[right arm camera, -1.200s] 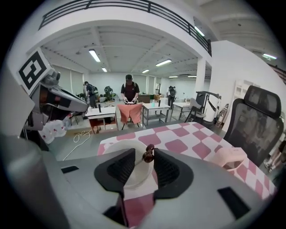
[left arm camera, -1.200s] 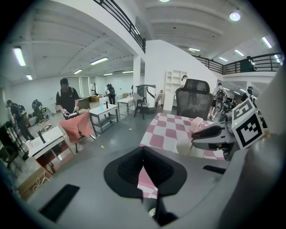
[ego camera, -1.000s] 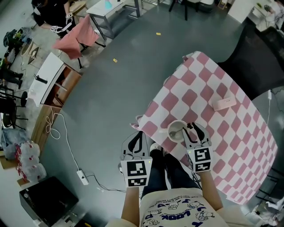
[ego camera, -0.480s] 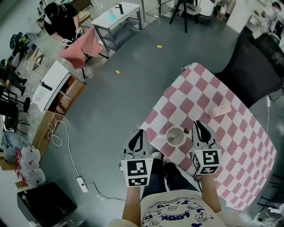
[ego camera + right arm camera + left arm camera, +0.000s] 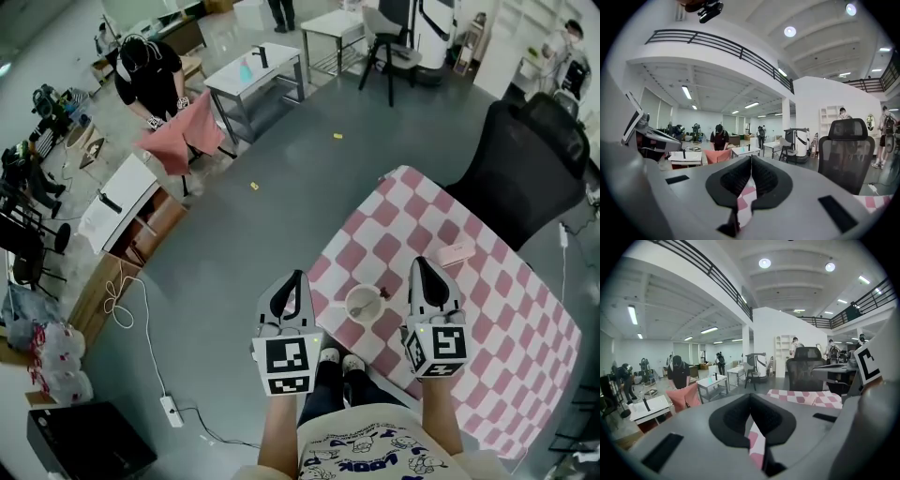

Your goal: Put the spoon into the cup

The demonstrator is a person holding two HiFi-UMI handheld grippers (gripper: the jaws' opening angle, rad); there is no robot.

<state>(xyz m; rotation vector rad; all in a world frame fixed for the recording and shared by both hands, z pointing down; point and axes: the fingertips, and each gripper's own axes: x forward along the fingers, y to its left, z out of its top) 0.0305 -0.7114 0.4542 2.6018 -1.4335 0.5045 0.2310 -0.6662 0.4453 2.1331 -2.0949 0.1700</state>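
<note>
A white cup (image 5: 363,303) stands near the front edge of the pink-and-white checked table (image 5: 487,309). The spoon lies inside it, its dark handle end (image 5: 384,292) sticking out over the right rim. My left gripper (image 5: 298,275) is held high to the cup's left, over the floor, jaws shut and empty (image 5: 750,397). To the cup's right my right gripper (image 5: 420,262) is also lifted clear, jaws shut with nothing between them (image 5: 751,158). Both gripper views look out level across the hall; neither shows the cup.
A small pink box (image 5: 457,253) lies further back on the table. Behind the table stands a black office chair (image 5: 520,159). Across the grey floor, a person (image 5: 150,80) bends over a pink cloth beside a grey table (image 5: 253,75).
Both grippers have risen away from the table and now point more level. The right gripper's jaws, open beside the cup before, have shut. The spoon stays in the cup.
</note>
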